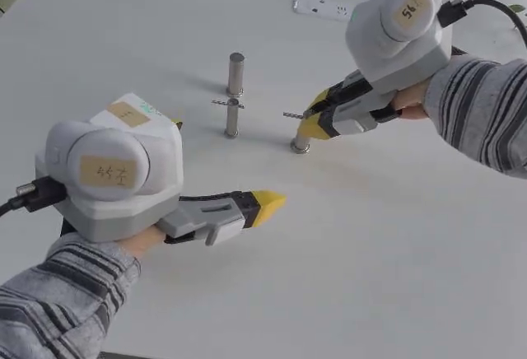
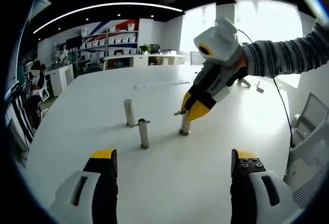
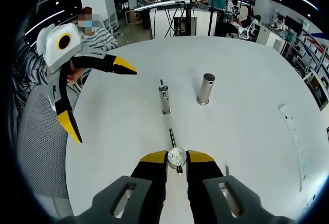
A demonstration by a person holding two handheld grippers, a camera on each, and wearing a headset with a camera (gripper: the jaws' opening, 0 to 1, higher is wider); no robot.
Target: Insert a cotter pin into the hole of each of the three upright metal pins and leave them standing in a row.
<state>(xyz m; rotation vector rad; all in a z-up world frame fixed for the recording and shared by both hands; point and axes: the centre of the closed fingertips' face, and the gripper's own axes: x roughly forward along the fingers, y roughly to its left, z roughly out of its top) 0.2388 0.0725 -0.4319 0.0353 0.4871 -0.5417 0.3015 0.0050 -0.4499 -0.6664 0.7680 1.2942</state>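
Observation:
Three metal pins stand upright on the white table (image 1: 395, 235). The far pin (image 1: 236, 73) is bare. The middle pin (image 1: 232, 120) has a cotter pin through its top. My right gripper (image 1: 313, 120) is shut on a cotter pin (image 1: 292, 115) at the top of the third pin (image 1: 300, 145), whose round head (image 3: 177, 156) sits between the jaws. The cotter pin's shaft (image 3: 171, 135) pokes forward past the head. My left gripper (image 1: 268, 204) hovers open and holding nothing, in front of the pins, its jaws wide apart in the left gripper view (image 2: 172, 157).
A white power strip (image 1: 321, 6) lies at the far edge of the table, behind the right gripper. Office desks, shelves and seated people show in the background of the gripper views.

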